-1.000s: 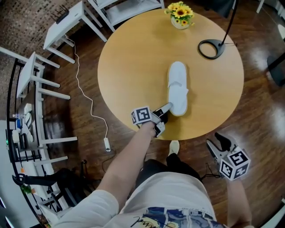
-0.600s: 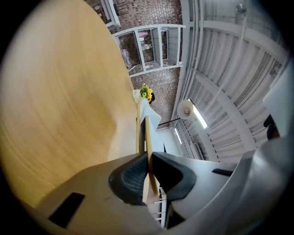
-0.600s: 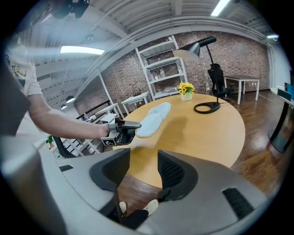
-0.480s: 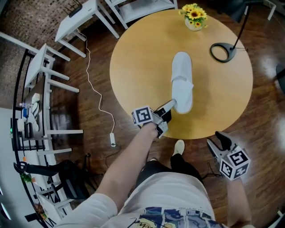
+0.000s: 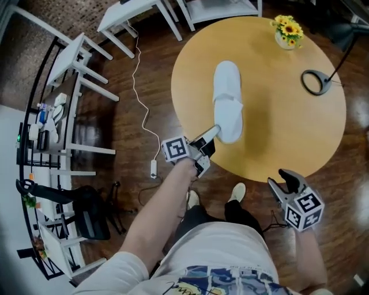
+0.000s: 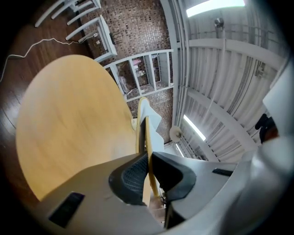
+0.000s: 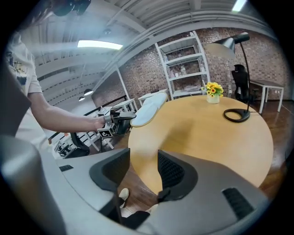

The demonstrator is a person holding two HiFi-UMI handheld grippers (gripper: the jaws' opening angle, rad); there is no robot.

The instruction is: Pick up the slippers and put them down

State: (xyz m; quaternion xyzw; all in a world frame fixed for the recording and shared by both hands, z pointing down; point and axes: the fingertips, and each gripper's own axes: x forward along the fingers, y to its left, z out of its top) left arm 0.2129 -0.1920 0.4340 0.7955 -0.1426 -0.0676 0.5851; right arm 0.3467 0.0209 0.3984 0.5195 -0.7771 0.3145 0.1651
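Observation:
A white slipper [image 5: 226,101] hangs over the left part of the round wooden table [image 5: 282,132], held by its heel end. My left gripper [image 5: 210,136] is shut on that heel at the table's near edge. In the left gripper view the slipper's thin sole [image 6: 148,117] runs edge-on out of the closed pads of the left gripper [image 6: 148,172]. The right gripper view shows the slipper [image 7: 149,108] raised off the tabletop in the left gripper [image 7: 120,118]. My right gripper [image 5: 286,180] is open and empty, off the table's near right edge; its jaws [image 7: 143,172] stand apart.
A pot of yellow flowers [image 5: 286,31] and a black lamp base [image 5: 316,82] stand at the table's far right. White furniture [image 5: 130,14], a white cable [image 5: 141,109] on the floor and a metal rack [image 5: 40,127] lie to the left. The person's feet [image 5: 236,193] are beside the table.
The left gripper has risen with the slipper, which now hangs over the table's left part instead of lying at its middle. The right gripper stays open, low at the right.

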